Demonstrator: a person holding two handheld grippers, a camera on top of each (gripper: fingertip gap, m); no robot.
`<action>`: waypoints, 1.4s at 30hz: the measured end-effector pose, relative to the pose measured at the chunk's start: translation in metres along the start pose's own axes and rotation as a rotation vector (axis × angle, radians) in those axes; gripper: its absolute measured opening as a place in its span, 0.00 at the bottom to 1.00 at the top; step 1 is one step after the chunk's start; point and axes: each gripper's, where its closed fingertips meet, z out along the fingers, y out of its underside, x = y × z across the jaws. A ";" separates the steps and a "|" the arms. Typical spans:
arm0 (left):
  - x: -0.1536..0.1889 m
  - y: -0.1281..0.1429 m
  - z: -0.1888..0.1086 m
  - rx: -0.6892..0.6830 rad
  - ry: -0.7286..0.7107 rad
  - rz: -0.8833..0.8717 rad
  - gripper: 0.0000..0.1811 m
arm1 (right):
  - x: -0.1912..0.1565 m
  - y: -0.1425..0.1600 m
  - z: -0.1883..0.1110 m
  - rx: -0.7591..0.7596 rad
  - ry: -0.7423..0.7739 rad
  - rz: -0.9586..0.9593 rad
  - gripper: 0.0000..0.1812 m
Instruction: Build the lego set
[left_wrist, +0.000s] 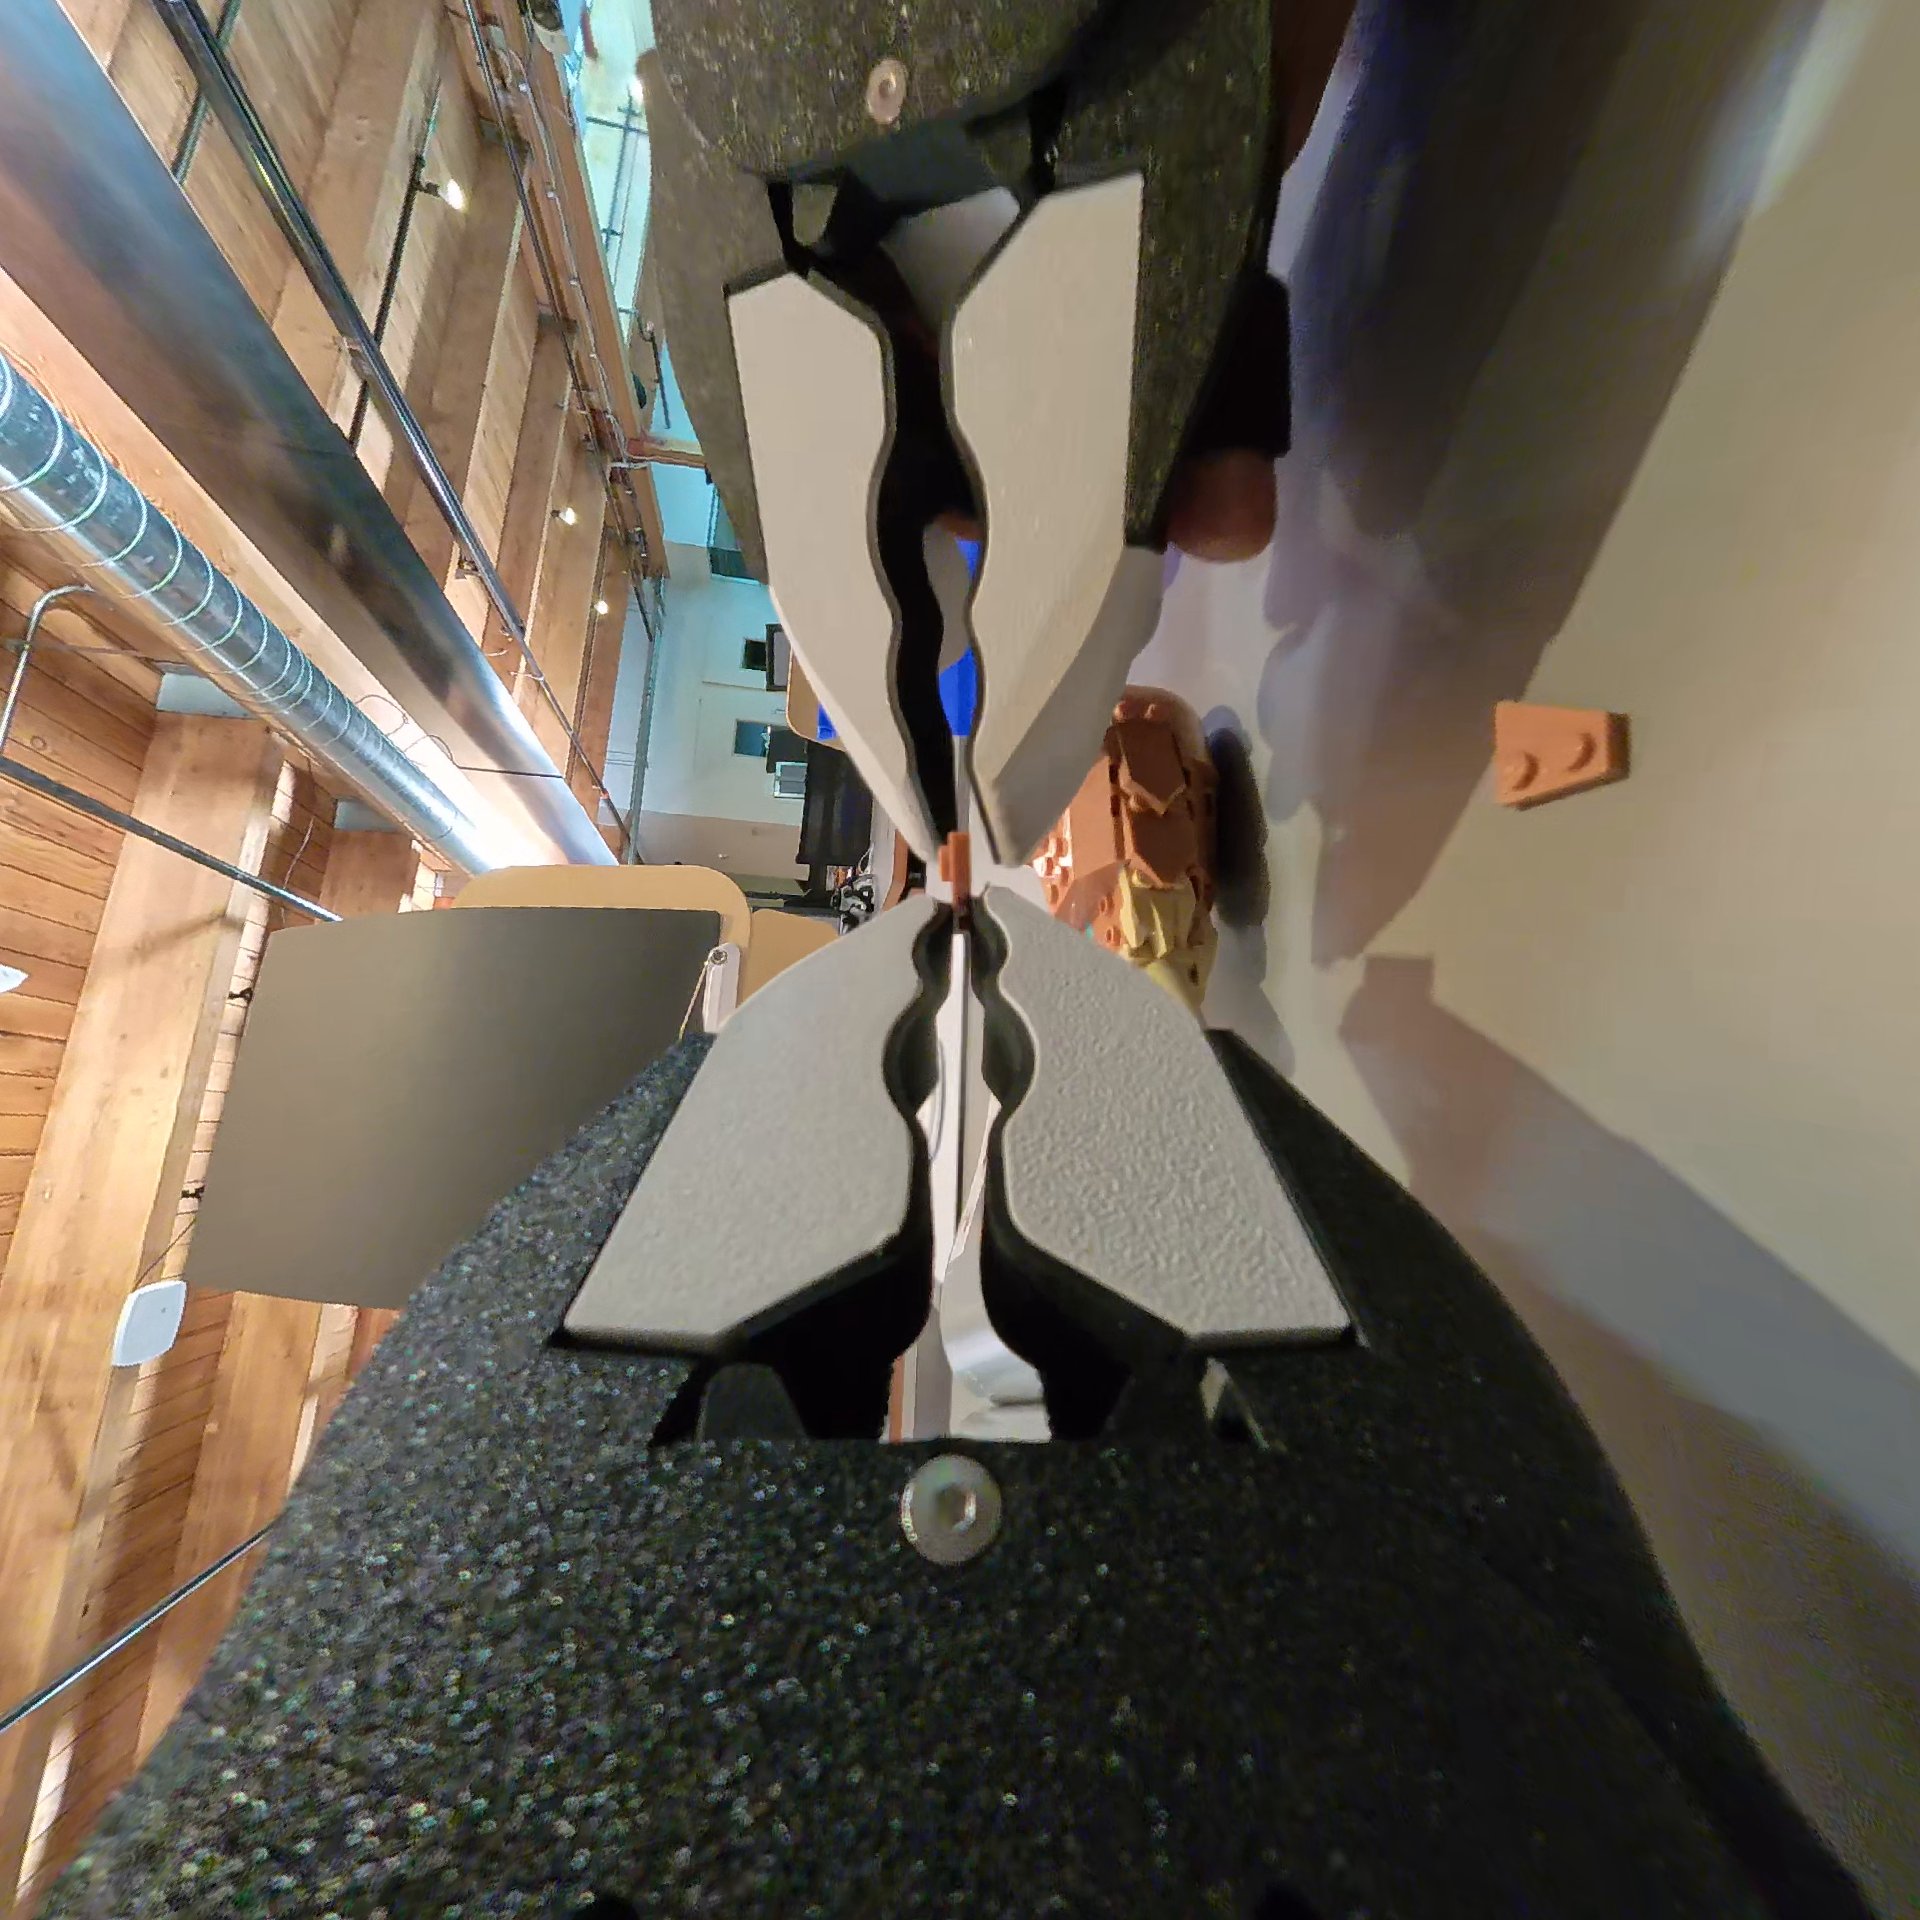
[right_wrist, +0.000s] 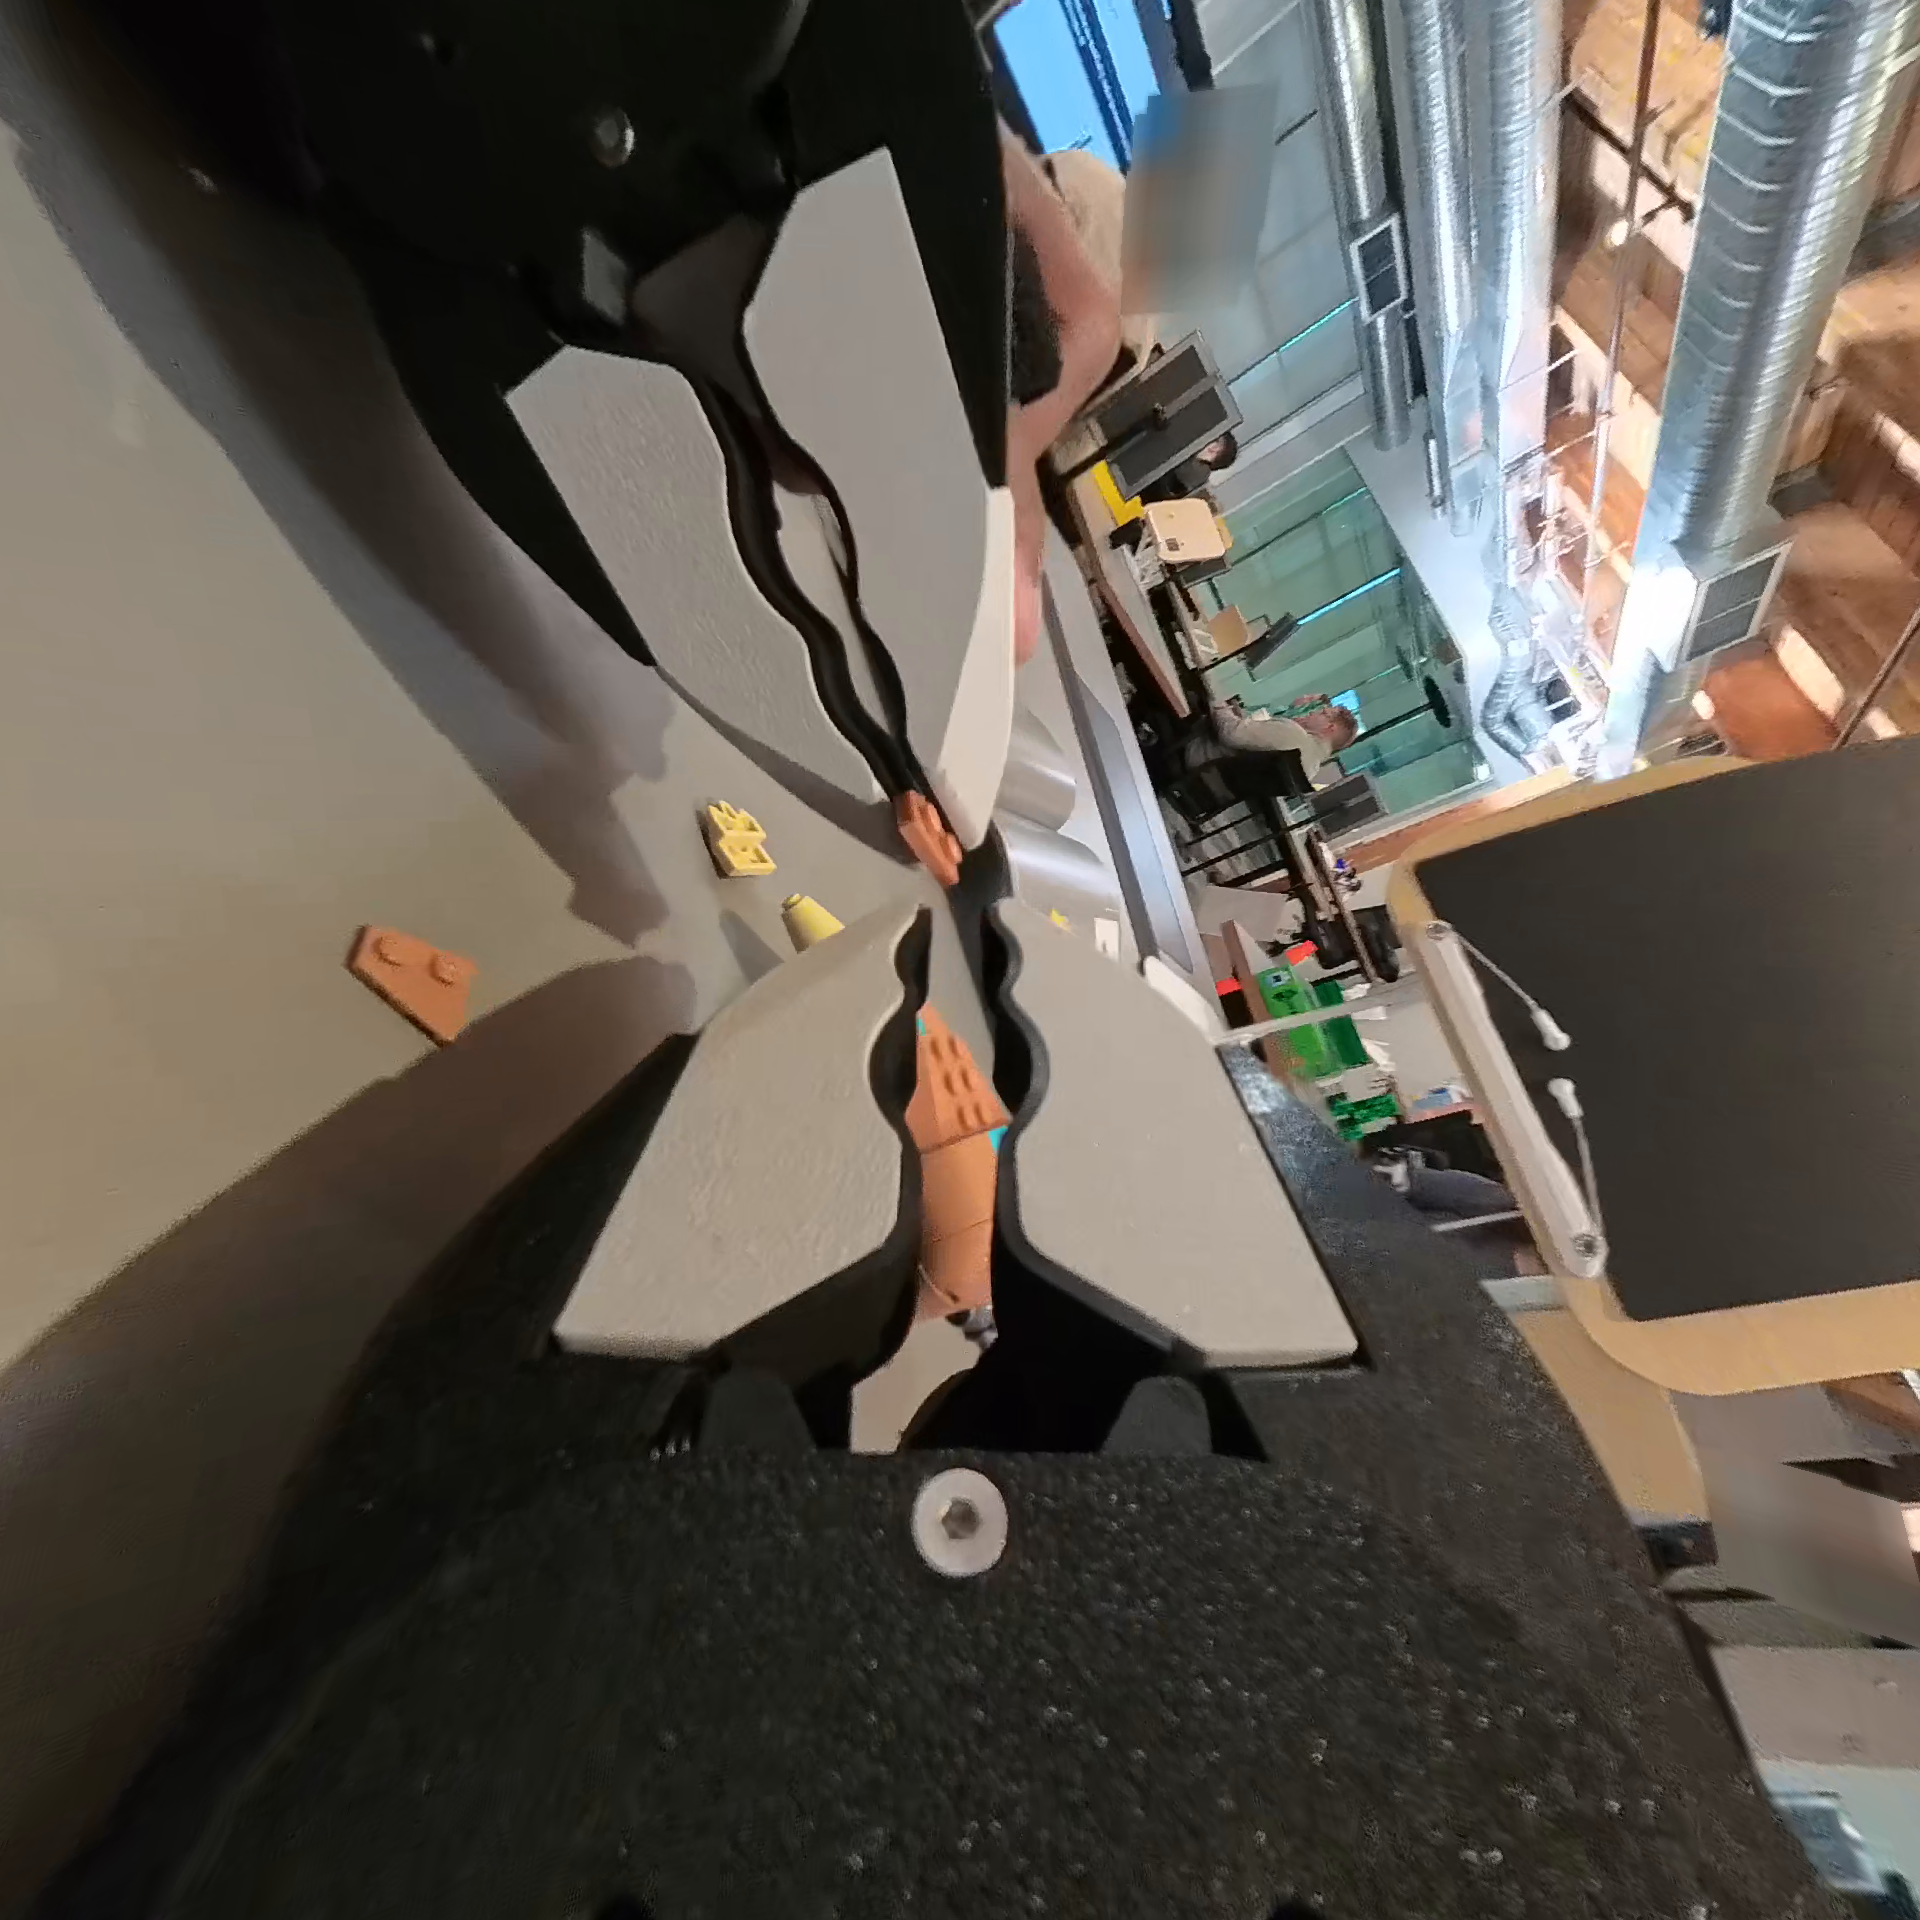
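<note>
Grey tabletop (right_wrist: 208, 727) carries the partly built orange brick model (right_wrist: 951, 1132), seen through the narrow gap of the right gripper (right_wrist: 961, 920); whether that gripper grips anything I cannot tell. The left gripper (left_wrist: 956, 909) pinches a tiny orange studded plate (right_wrist: 928, 821) at its tips. The plate looks light, stiff and slippery, and is best held by its flat edges.

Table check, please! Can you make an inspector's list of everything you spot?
Surface: pale table, shadowed.
Job's things: brown lego model lying on the table; loose brown plate; yellow piece; tan cone.
Clutter: nothing seen.
Grippers: left hand-held gripper pinches a small brown piece; right hand-held gripper meets it tip to tip, grip unclear.
Cables: nothing seen on the table.
Surroundings: black-backed chair, silver ducts, wooden walls, desks farther off.
</note>
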 end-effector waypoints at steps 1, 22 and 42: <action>0.000 0.002 0.000 -0.006 -0.003 0.004 0.02 | -0.001 0.001 -0.001 -0.002 -0.016 0.020 0.05; -0.002 0.020 0.005 -0.022 -0.005 -0.040 0.02 | -0.068 -0.014 -0.056 -0.106 -0.656 0.455 0.08; 0.006 0.013 0.006 0.001 0.013 -0.010 0.02 | -0.106 -0.011 -0.069 -0.379 -0.676 0.604 0.23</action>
